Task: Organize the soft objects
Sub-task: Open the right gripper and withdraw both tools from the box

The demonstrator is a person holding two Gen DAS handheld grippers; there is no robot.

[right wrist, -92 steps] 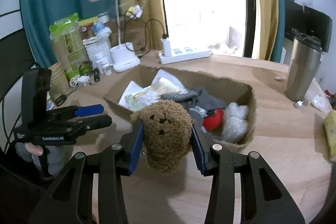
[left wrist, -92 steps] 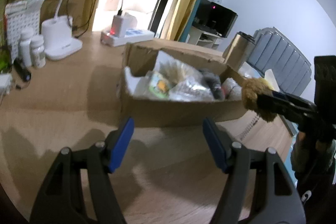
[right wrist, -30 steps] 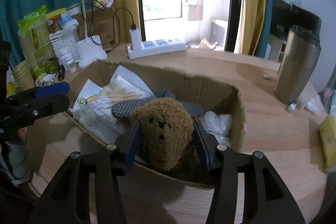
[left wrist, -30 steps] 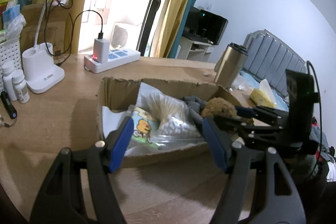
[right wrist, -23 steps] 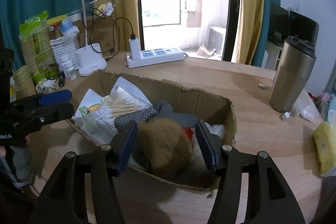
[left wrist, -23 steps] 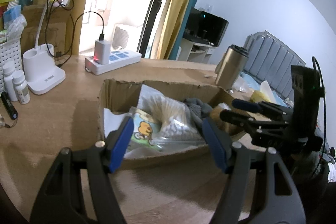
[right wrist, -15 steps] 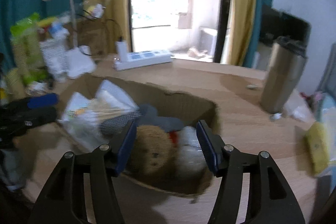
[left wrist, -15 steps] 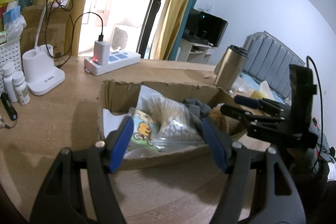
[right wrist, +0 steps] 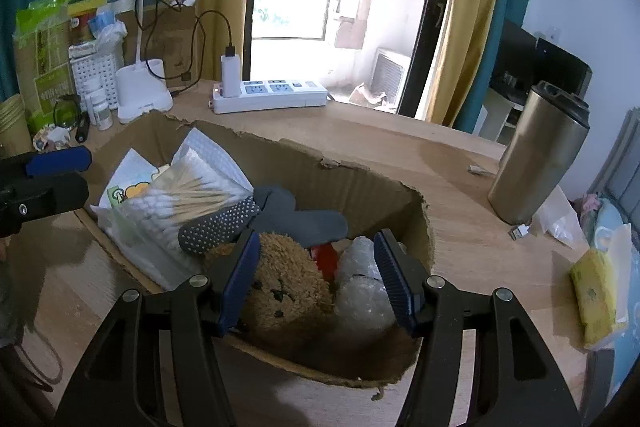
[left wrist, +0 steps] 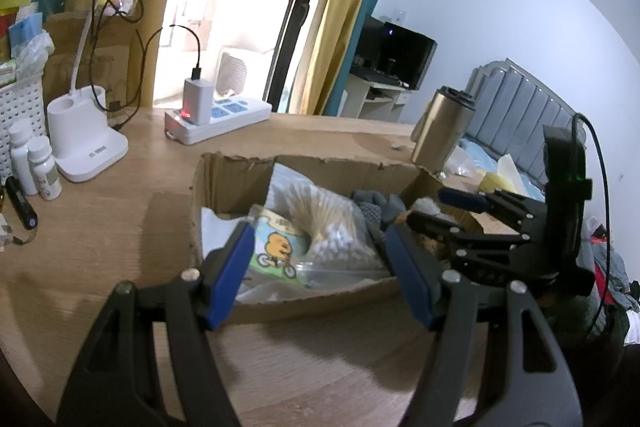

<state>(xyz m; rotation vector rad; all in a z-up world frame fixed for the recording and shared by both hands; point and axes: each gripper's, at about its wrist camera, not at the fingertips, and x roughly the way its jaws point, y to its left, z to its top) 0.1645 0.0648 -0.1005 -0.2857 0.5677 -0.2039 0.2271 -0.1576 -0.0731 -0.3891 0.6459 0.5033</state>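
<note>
A torn cardboard box (right wrist: 360,187) sits on the wooden desk, also in the left wrist view (left wrist: 320,303). A brown plush bear (right wrist: 284,283) lies inside it at the near right corner, beside a grey dotted sock (right wrist: 224,223), a red item (right wrist: 324,255), a bubble-wrap wad (right wrist: 360,283) and a bag of cotton swabs (right wrist: 176,195). My right gripper (right wrist: 316,277) is open and empty, its jaws apart above the bear. My left gripper (left wrist: 322,269) is open and empty at the box's near side; it shows in the right wrist view (right wrist: 60,171).
A steel tumbler (right wrist: 536,155) stands right of the box. A white power strip (right wrist: 272,95), a desk lamp base (right wrist: 140,91), small bottles (left wrist: 36,163) and a white basket (right wrist: 94,75) line the far and left side. A yellow pack (right wrist: 592,291) lies at the right edge.
My right gripper lowered the bear into the box, opened and let it go, then drew back slightly. The bear now rests in the box. My left gripper barely moved.
</note>
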